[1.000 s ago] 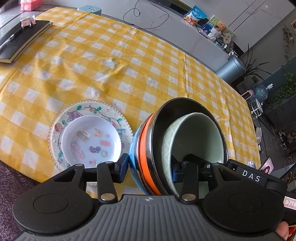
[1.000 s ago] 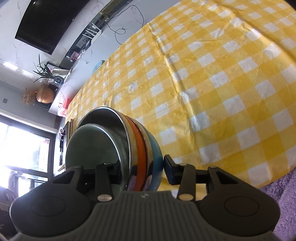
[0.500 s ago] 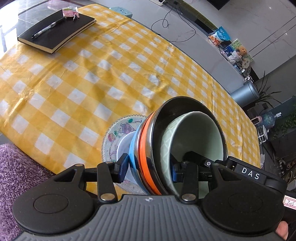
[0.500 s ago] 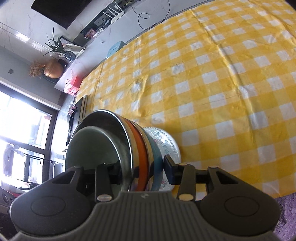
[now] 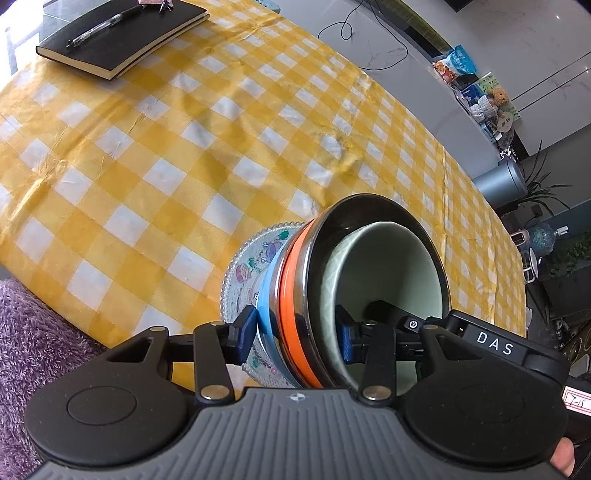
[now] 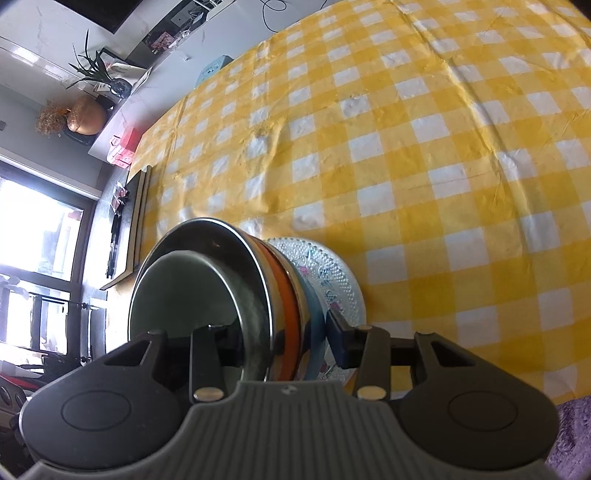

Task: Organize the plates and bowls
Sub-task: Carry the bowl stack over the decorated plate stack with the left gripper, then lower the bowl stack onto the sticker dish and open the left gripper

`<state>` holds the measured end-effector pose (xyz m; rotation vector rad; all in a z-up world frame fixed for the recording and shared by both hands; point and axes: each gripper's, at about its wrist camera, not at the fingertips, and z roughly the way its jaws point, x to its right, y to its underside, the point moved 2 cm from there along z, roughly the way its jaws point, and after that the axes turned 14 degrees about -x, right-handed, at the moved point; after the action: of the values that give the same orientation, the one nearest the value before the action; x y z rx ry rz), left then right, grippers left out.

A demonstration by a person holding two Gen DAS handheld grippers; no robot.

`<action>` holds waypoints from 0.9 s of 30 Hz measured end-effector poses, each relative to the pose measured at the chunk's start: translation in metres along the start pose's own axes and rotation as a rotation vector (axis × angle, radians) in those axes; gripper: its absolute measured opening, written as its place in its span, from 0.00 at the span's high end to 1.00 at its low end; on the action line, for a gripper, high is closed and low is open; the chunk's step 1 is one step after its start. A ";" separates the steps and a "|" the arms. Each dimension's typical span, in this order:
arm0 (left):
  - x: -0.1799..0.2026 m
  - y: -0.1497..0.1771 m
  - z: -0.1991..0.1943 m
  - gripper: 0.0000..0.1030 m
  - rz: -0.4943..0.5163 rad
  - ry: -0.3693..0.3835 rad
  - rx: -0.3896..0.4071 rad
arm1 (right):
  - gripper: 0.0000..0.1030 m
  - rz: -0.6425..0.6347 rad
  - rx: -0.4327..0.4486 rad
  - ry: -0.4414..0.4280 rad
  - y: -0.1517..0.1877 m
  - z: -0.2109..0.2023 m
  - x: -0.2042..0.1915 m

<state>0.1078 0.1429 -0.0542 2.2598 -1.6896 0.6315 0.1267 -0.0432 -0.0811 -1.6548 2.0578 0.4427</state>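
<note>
Since a second ago the stack of bowls (image 5: 295, 295) has travelled over the patterned glass plate (image 5: 245, 269), which now lies half hidden behind it near the bench's front edge. Both the left gripper (image 5: 295, 334) and right gripper (image 6: 284, 338) have their jaws clamped on the stack's rim, one from each side, holding it tilted. A black notebook (image 5: 122, 35) with a pen (image 5: 103, 24) lies well apart at the far corner. Yellow checked cloth (image 6: 424, 166) covers the bench; purple carpet (image 5: 33, 332) lies below, potted plants (image 6: 96, 72) behind.
</note>
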 end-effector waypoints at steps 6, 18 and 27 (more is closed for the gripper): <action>0.000 -0.002 0.001 0.53 0.004 0.002 0.003 | 0.59 -0.009 -0.003 0.003 -0.004 0.001 -0.002; 0.014 0.006 -0.019 0.42 0.088 -0.061 0.077 | 0.41 -0.065 0.050 -0.001 0.005 -0.015 -0.007; 0.035 0.038 -0.058 0.40 0.215 -0.109 0.217 | 0.33 -0.123 0.148 -0.005 0.029 -0.053 -0.006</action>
<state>0.0684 0.1281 0.0111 2.3106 -2.0262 0.7857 0.0916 -0.0596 -0.0342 -1.6779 1.9230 0.2469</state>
